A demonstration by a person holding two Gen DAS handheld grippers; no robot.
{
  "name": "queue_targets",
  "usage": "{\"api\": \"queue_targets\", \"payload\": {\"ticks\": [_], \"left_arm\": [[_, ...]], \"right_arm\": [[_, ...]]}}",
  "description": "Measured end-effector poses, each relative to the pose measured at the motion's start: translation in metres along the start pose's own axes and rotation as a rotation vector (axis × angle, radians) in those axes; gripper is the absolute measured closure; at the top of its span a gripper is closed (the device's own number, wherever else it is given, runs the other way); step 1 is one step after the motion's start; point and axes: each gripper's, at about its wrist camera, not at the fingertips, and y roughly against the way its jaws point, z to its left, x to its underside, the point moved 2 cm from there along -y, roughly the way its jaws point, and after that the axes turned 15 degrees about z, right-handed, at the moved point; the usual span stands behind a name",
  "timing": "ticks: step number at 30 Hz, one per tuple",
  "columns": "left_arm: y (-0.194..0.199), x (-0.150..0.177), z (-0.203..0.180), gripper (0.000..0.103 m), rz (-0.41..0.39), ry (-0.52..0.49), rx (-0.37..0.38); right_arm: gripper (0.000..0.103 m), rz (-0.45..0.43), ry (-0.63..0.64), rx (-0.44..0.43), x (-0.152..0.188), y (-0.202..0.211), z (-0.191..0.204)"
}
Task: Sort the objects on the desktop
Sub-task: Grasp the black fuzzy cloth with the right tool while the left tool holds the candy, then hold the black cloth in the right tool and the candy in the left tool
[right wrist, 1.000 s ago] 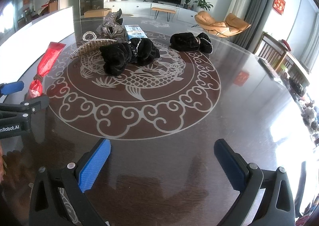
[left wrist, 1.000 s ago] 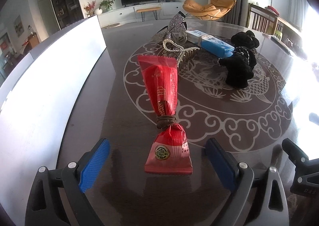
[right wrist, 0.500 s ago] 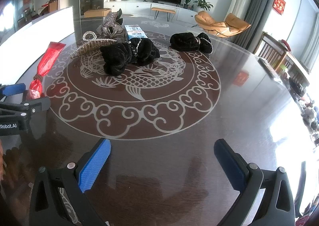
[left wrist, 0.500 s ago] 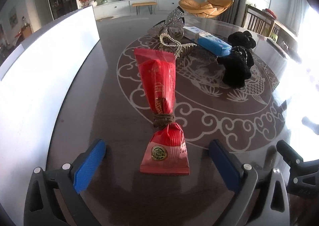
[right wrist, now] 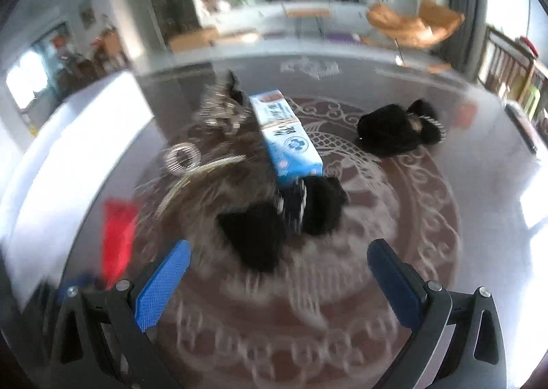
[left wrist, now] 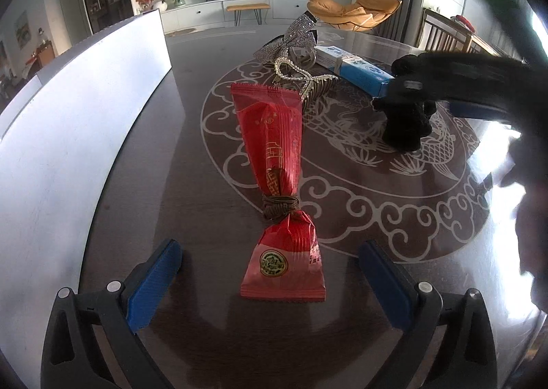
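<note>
between my left gripper (left wrist: 270,281) and the blue box (left wrist: 356,68) lies the red packet (left wrist: 274,162), jaws wide, nothing held. i judge it light, crinkly, slippery; best taken at its cord-tied waist. right gripper (right wrist: 274,281) gapes empty before the black scrunchie (right wrist: 274,217).

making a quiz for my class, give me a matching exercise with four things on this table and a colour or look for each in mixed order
Things:
1. snack bag
2. box
3. bow
4. scrunchie

Looks:
A. black and fuzzy
B. red, tied round with brown cord
C. silver and glittery
D. blue and white

Pairs: 1-B, 2-D, 3-C, 4-A
</note>
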Motion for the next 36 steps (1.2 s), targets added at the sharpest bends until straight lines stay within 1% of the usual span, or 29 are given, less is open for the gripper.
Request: {"api": "queue_targets", "payload": {"ticks": [1, 2, 3, 4, 5, 6, 7, 9, 10, 12, 13, 15, 17, 18, 19, 21, 22, 23, 30, 31, 33, 35, 36], "left_arm": [[0.000, 0.000, 0.000, 0.000, 0.000, 0.000, 0.000], [0.000, 0.000, 0.000, 0.000, 0.000, 0.000, 0.002], [0.000, 0.000, 0.000, 0.000, 0.000, 0.001, 0.002], [0.000, 0.000, -0.001, 0.000, -0.001, 0.001, 0.002], [0.000, 0.000, -0.001, 0.000, 0.000, 0.001, 0.001], [0.000, 0.001, -0.002, 0.000, 0.000, 0.001, 0.001], [0.001, 0.001, -0.001, 0.000, -0.001, 0.001, 0.002], [0.002, 0.001, -0.001, 0.000, -0.001, 0.001, 0.002], [0.001, 0.001, 0.000, 0.000, 0.000, 0.002, 0.002], [0.003, 0.001, -0.001, 0.000, -0.001, 0.001, -0.001], [0.003, 0.001, 0.000, 0.000, -0.001, 0.002, -0.001], [0.003, 0.001, -0.001, 0.000, -0.001, 0.001, -0.001], [0.003, 0.001, -0.001, 0.000, -0.001, 0.001, -0.001], [0.003, 0.001, -0.001, 0.000, -0.001, 0.001, -0.001], [0.003, 0.001, -0.001, 0.000, -0.001, 0.001, -0.001], [0.004, 0.001, -0.001, 0.000, -0.001, 0.001, -0.001], [0.004, 0.001, -0.001, 0.000, -0.002, 0.001, 0.000], [0.004, 0.002, 0.000, 0.000, -0.001, 0.001, 0.001], [0.004, 0.001, 0.000, 0.000, 0.001, -0.004, 0.002], [0.002, 0.000, 0.000, 0.000, 0.002, -0.017, 0.006], [-0.003, -0.011, 0.000, 0.000, 0.012, -0.100, 0.030], [-0.006, -0.018, 0.005, 0.000, 0.024, -0.094, 0.028], [-0.006, -0.019, 0.007, 0.000, 0.006, -0.090, 0.029]], "right_arm": [[0.003, 0.019, -0.017, -0.015, -0.004, -0.008, -0.001], [0.009, 0.060, -0.035, -0.038, -0.007, -0.023, -0.004], [0.025, 0.038, -0.024, -0.007, -0.006, -0.023, -0.004], [0.042, 0.021, 0.009, 0.049, -0.004, -0.023, 0.001], [0.047, 0.036, 0.024, 0.052, 0.000, -0.026, 0.002], [0.049, 0.029, 0.039, 0.045, 0.004, -0.024, 0.002], [0.049, 0.030, 0.052, 0.038, 0.011, -0.023, 0.000], [0.049, 0.012, 0.083, 0.057, 0.036, -0.016, -0.007], [0.049, 0.006, 0.091, 0.061, 0.046, -0.013, -0.011], [0.049, -0.005, 0.091, 0.066, 0.081, -0.005, -0.026], [0.049, -0.013, 0.085, 0.069, 0.094, -0.002, -0.031], [0.046, -0.042, 0.064, 0.098, 0.122, 0.005, -0.044], [0.035, -0.061, 0.040, 0.117, 0.133, 0.008, -0.052], [0.020, -0.060, 0.030, 0.116, 0.136, 0.006, -0.056], [0.012, -0.053, 0.020, 0.105, 0.135, 0.003, -0.059], [0.012, -0.063, 0.024, 0.100, 0.132, 0.003, -0.057], [0.009, -0.050, 0.030, 0.105, 0.127, 0.002, -0.054], [0.000, -0.032, 0.048, 0.117, 0.125, -0.001, -0.050], [0.000, -0.027, 0.057, 0.107, 0.126, 0.005, -0.053], [0.000, -0.026, 0.057, 0.107, 0.127, 0.004, -0.053], [0.000, -0.027, 0.058, 0.108, 0.127, 0.005, -0.052], [0.000, -0.027, 0.057, 0.107, 0.127, 0.005, -0.052], [0.000, -0.027, 0.057, 0.107, 0.127, 0.005, -0.052]]}}
